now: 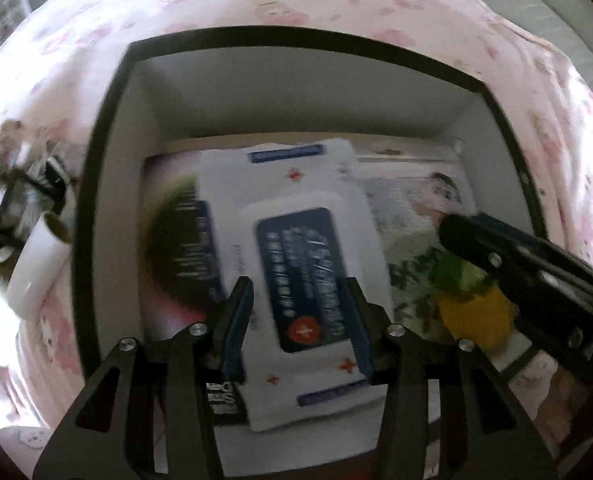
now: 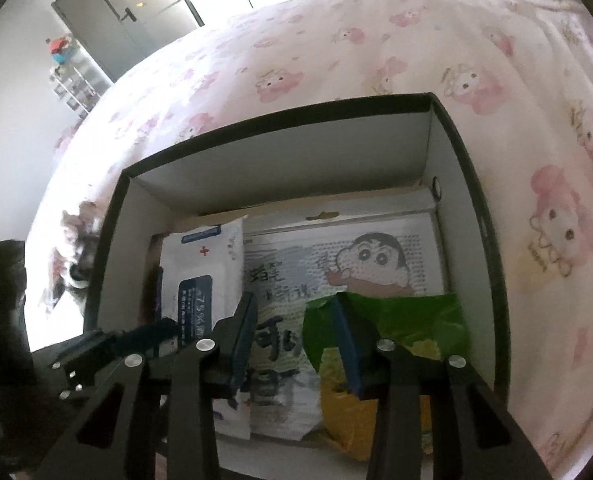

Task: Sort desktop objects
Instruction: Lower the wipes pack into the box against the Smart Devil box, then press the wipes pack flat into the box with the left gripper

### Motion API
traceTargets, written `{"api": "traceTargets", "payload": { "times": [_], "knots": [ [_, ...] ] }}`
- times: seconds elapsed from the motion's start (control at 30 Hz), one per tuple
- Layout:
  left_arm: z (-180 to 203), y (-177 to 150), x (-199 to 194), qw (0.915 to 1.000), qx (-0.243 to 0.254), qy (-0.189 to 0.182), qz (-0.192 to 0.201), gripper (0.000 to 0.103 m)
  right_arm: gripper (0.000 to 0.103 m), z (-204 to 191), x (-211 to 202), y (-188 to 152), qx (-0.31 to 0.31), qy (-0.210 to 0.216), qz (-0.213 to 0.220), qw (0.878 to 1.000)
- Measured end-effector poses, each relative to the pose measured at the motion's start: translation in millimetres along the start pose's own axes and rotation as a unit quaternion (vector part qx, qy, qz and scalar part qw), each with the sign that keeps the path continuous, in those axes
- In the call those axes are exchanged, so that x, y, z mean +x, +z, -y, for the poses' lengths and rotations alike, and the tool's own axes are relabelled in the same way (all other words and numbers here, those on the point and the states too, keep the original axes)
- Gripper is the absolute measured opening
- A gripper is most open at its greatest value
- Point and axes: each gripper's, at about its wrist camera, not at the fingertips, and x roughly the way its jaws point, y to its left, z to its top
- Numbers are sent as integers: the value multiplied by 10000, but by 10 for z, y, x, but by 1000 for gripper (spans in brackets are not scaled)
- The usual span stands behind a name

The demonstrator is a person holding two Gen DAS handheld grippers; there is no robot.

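1. Left gripper: black linkage, blue pads, pointing steeply down into the box. Jaws apart, straddling the white wet-wipe pack with dark-blue label; pads beside the pack's edges, no clear press visible. Frame blurred.
2. Right gripper: same build, jaws apart. Right pad against the left edge of the green-and-yellow crinkly snack bag; left pad over printed paper, so nothing pinched between them.
3. Wipe pack lying flat inside the black-rimmed, white-walled cardboard box, resting on a dark-and-pink printed flat packet at the box's left.
4. Snack bag at the near right of the box, lying on a flat white package with cartoon-boy print.
5. Outside the box, left: white cylindrical roll and a blurred dark cluttered item, identity unclear.
6. Farther out: pink cartoon-print bedsheet beneath and around the box.
7. Farthest, in the right wrist view: grey door, small shelf rack.
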Motion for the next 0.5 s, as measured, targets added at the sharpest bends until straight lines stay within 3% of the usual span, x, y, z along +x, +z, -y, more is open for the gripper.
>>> {"api": "traceTargets", "payload": {
  "times": [0.13,0.27,0.5],
  "knots": [
    [-80,38,-138,9992,-193,-276,202,46,36,-12,69,3,-49,33,-70,10000],
    [-121,31,-244,9987,-254,-281,340,46,33,-85,157,-6,-228,-105,-148,9996],
    [-230,4,-323,9975,-379,-311,515,40,30,-248,430,-91,-362,392,-679,9963]
  ]
}}
